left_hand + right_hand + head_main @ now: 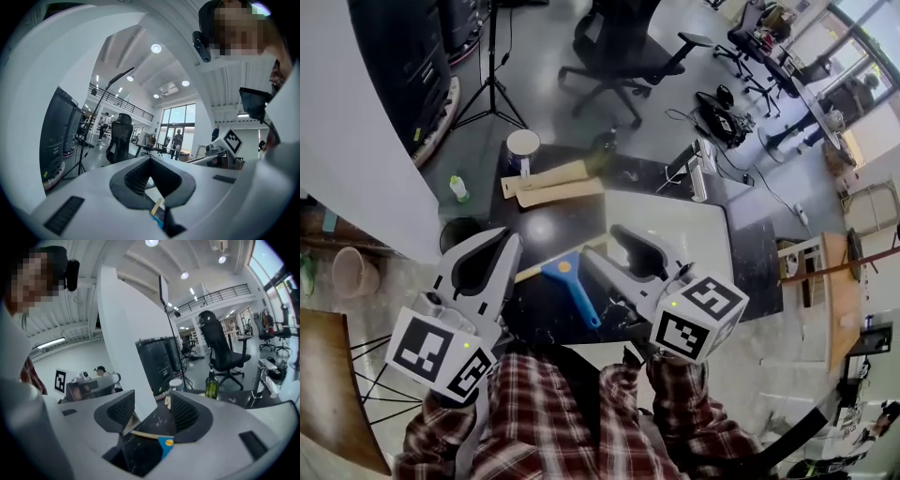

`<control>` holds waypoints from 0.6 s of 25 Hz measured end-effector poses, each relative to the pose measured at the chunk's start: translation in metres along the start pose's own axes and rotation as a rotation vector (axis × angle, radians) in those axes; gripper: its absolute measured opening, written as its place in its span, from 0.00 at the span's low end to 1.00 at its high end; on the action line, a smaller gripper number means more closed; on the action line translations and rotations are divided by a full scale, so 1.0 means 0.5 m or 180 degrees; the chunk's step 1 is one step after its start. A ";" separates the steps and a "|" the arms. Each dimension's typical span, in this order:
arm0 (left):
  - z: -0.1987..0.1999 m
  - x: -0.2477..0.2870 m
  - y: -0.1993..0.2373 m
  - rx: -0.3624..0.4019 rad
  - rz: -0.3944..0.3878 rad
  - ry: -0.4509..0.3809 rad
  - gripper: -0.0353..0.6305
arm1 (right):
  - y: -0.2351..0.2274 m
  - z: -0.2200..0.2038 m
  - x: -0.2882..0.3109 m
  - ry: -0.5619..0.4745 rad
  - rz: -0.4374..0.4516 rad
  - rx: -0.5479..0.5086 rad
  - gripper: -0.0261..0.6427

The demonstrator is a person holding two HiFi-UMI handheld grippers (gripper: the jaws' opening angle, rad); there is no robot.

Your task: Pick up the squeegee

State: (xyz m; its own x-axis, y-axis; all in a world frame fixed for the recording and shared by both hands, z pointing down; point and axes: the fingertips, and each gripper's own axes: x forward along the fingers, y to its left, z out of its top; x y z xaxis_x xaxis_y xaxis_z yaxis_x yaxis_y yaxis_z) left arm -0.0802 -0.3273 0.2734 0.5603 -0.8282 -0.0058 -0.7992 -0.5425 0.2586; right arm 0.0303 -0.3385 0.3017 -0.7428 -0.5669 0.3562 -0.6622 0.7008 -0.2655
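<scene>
Squeegee (571,281): the item is lying flat on the dark tabletop (548,225), between the two tongs and just ahead of the person's plaid sleeves. Its blue head is pointing away from the person. A pale strip (546,265) is running along the head's far edge, and the blue handle (587,311) is trailing back towards the right sleeve.

The right tongs (152,414) are being held wide apart and tilted down towards the tabletop. In the right gripper view the pale strip and a corner of the blue head are showing low in the gap, but the pads are not touching them. The left tongs (150,164) are being held level with the jaws together, and nothing is being gripped. Only the tabletop and a sliver of the squeegee are showing through the hollow between the pads.

Handling is being judged as follows. The item is being taken as light, with a stiff plastic body. The pale strip is being treated as the working edge and is possibly softer, though this cannot be confirmed from the views. The handle looks smooth and slim, so some slip is being allowed for.

The handle close to the head is being recommended as the gripping point, since the weight is probably centred there and the edge strip is being spared. As the item is lying flat, little clearance is being left beneath it, so the lower jaw is likely to scrape the tabletop.
</scene>
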 end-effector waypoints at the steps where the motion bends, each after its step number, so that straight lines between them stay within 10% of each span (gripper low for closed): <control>1: -0.005 -0.001 0.004 -0.0015 0.0015 0.0001 0.07 | -0.007 -0.020 0.010 0.0206 -0.0010 -0.0028 0.38; 15: -0.076 -0.026 0.061 -0.0423 0.0210 0.0005 0.07 | -0.081 -0.358 0.089 0.2219 -0.0175 0.0088 0.37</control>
State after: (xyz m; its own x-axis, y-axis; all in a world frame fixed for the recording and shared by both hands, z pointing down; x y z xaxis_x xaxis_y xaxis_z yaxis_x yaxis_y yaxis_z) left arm -0.1034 -0.3278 0.3180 0.5079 -0.8612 0.0171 -0.7987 -0.4634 0.3839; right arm 0.0418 -0.3148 0.4887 -0.4774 -0.1845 0.8591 -0.7061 0.6625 -0.2501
